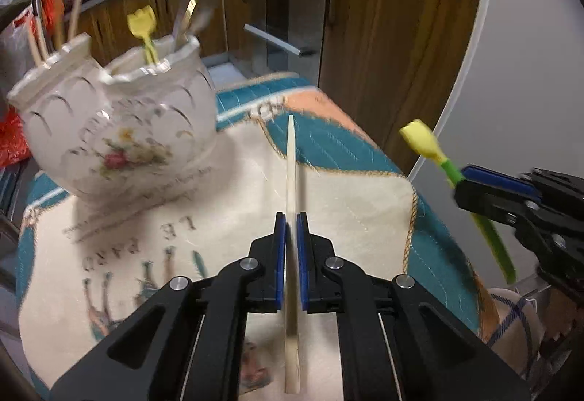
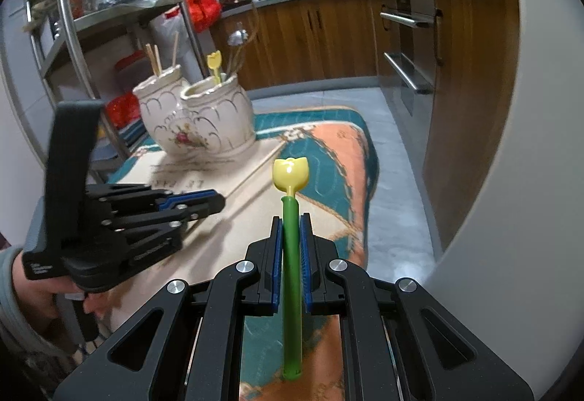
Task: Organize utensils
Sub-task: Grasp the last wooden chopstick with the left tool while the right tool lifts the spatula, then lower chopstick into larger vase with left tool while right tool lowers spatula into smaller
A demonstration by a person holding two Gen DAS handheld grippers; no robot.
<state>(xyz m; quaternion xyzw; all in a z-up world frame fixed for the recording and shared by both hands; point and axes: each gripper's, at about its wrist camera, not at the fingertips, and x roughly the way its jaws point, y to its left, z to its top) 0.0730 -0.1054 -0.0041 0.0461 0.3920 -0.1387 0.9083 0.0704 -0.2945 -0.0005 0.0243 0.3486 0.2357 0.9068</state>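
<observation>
Fingers [image 1: 281, 247] of left gripper [image 1: 291, 222] pinch chopstick [image 1: 291, 160] mid-shaft (tip protruding forward).

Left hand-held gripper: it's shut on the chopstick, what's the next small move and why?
Probably lift the chopstick off the cloth and carry it toward the rear jar, which already holds similar sticks. The left hand-held gripper is clamped mid-shaft, while the stick's far end appears to lie on the cloth.
</observation>
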